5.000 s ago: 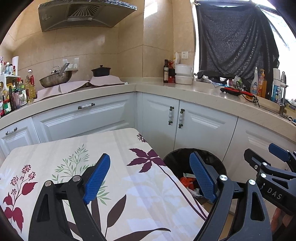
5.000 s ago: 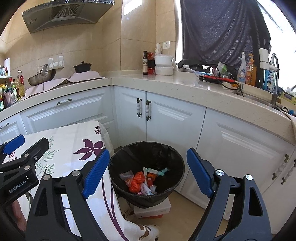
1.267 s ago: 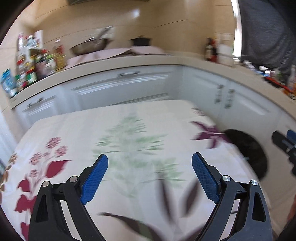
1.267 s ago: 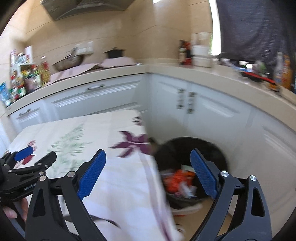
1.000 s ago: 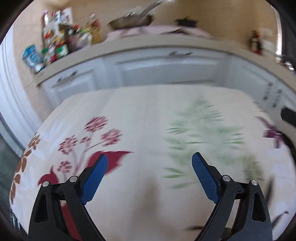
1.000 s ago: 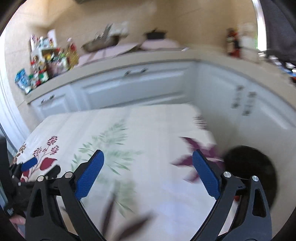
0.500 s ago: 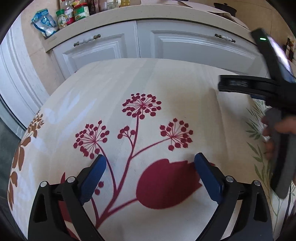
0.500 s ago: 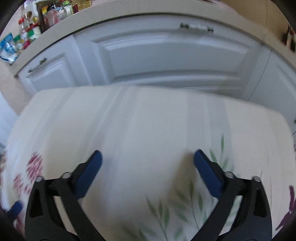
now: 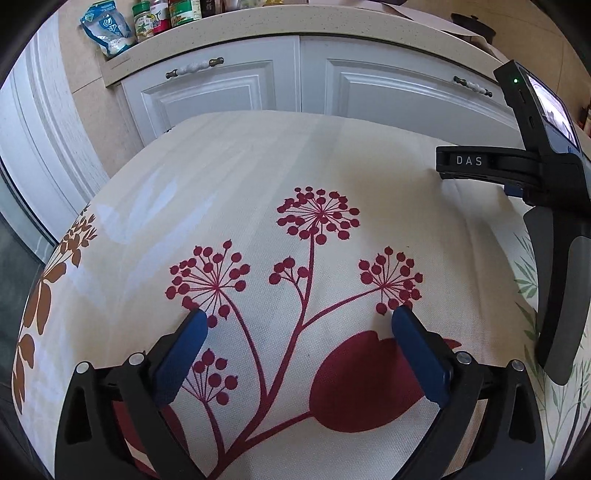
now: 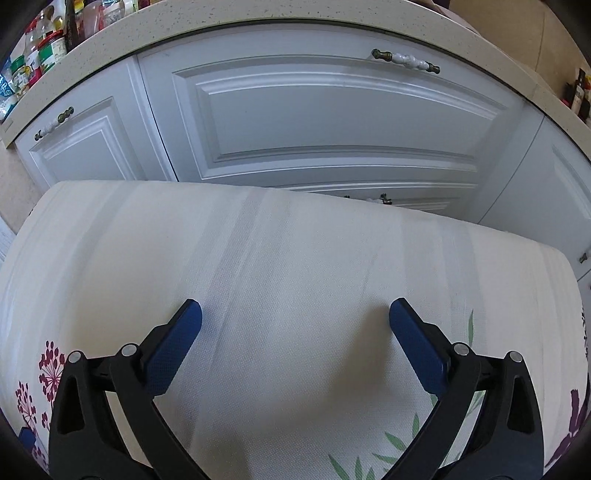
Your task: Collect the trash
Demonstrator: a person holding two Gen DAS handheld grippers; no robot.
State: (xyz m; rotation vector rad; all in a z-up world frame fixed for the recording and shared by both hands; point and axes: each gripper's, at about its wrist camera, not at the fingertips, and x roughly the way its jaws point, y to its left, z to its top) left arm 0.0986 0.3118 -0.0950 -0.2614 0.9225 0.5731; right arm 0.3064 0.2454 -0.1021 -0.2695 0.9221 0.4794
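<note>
Worktop w/ floral cloth point(image 9: 258, 155): fills most of both views; cream fabric, dark red berry-stem print at near-left part, brown leaves along left edge, green leaves toward right edge; no trash visible on the part shown, so location of the task's trash can't be told. Cabinets point(image 10: 332, 122): white panelled doors beyond far edge of worktop, w/ white-and-brass handles point(image 10: 405, 61). Kitchen counter point(image 9: 295, 18): speckled beige top above cabinets; jars & bottles point(image 9: 162, 16) plus a blue-white pouch point(image 9: 109, 31) at its left end, dark pot point(image 9: 474, 26) at far right. Right gripper point(image 10: 293, 347): over far-centre area of worktop, blue-padded fingers point(image 10: 173, 347) spread wide, nothing between them; in left wrist view its black body marked "DAS" point(image 9: 517, 166) shows at right edge, lit screen on top. Left gripper point(image 9: 295, 350): low over near-left part of worktop, above red print; fingers point(image 9: 181, 354) wide apart, holding nothing; contact w/ cloth can't be told.
</note>
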